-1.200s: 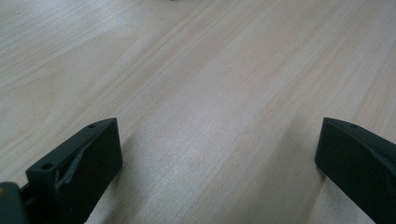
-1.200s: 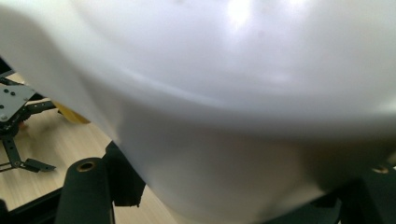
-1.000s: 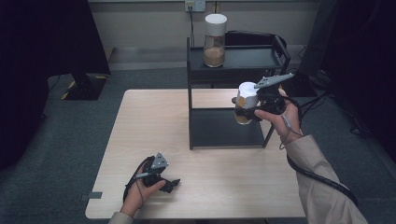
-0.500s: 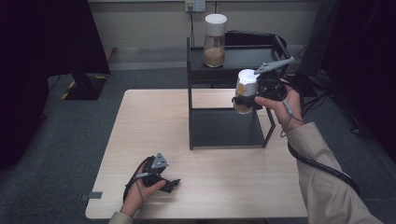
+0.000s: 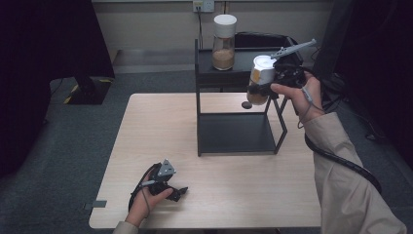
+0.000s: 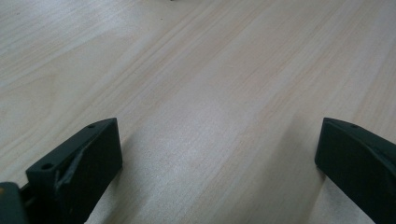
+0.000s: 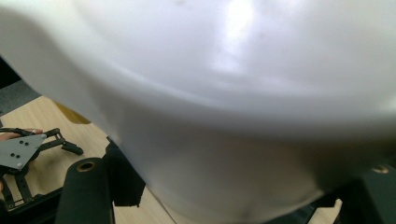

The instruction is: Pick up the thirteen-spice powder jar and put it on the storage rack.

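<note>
A clear jar (image 5: 258,80) with a white lid and a brownish filling in its lower part is clamped in the right gripper (image 5: 265,87), held in the air just in front of the top level of a black two-level shelf rack (image 5: 236,134). In the right gripper view the jar's white lid (image 7: 243,93) sits right against the camera, between the black jaws. A second clear jar (image 5: 224,35), also white-lidded and holding a tan, grainy filling in its lower third, stands upright on the rack's top level, beyond the held jar and to its left. A small dark round object (image 5: 247,105) lies on the table below the held jar.

The rack stands on a pale wooden table (image 5: 160,131) on grey carpet. Behind it are a light wall with a power socket (image 5: 203,6) and dark curtains at both sides.

The left gripper (image 5: 168,184) rests on the table's near edge, well apart from the rack and the right gripper. Its jaws stand wide apart over bare wood (image 6: 210,116), holding nothing
</note>
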